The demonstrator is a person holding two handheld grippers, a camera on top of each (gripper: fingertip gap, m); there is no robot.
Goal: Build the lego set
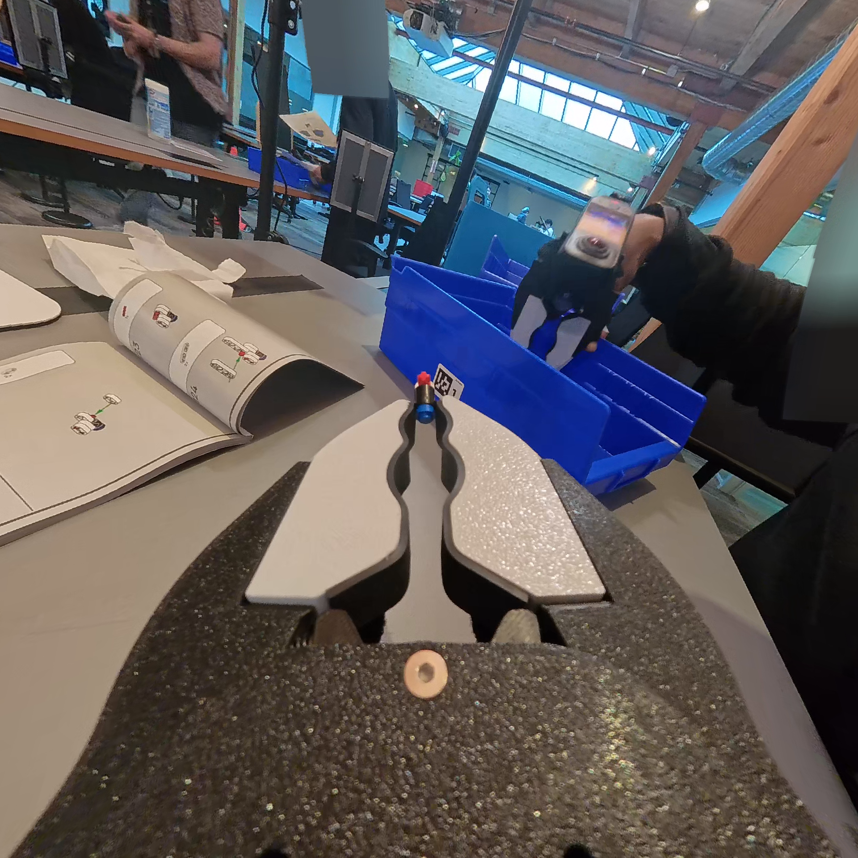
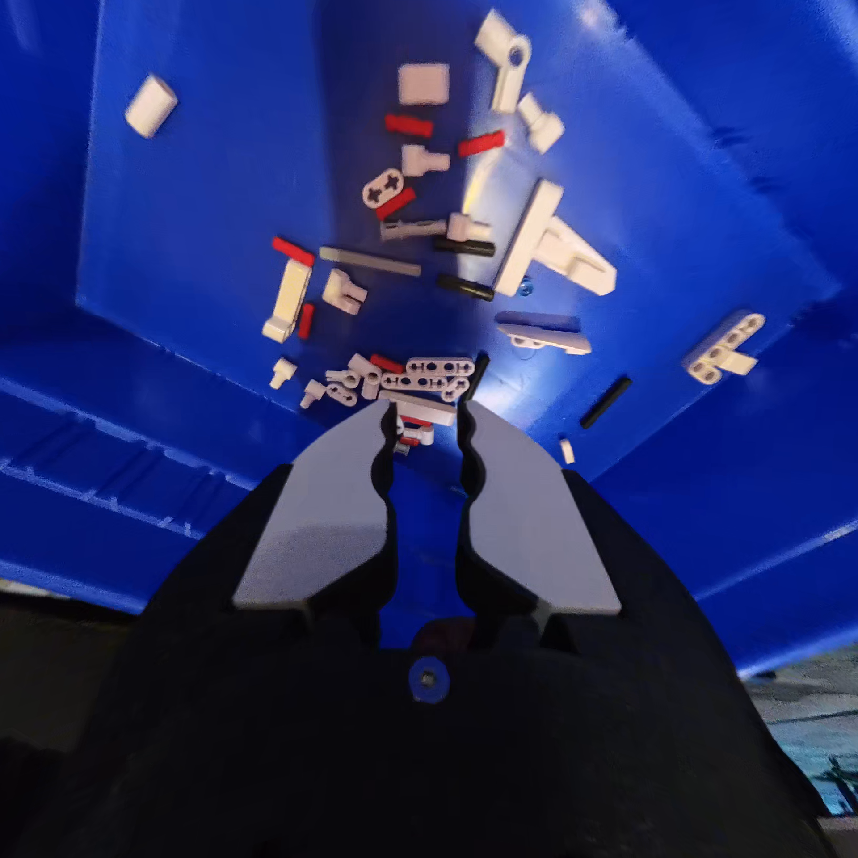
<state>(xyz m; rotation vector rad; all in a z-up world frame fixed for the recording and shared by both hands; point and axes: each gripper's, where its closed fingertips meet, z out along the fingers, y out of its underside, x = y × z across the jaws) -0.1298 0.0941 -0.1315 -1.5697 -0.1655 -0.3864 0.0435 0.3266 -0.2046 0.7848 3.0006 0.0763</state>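
My left gripper (image 1: 423, 411) is shut on a small pin assembly (image 1: 423, 398). It has a blue end between the fingertips, a black sleeve and a red tip sticking out forward, and is held above the grey table (image 1: 139, 580). My right gripper (image 2: 425, 408) reaches down into a blue bin (image 2: 185, 232). Its fingertips are closed on the ends of a short white beam (image 2: 422, 407) with small red and white parts under it. It also shows in the left wrist view (image 1: 550, 341), held by a gloved hand inside the bin (image 1: 487, 371).
An open instruction booklet (image 1: 153, 380) and crumpled white paper (image 1: 139, 260) lie left on the table. The bin floor holds several loose white, red, black and grey parts (image 2: 408, 376). People, tables and stands are behind. Tip to tip, the grippers are about 30 cm apart.
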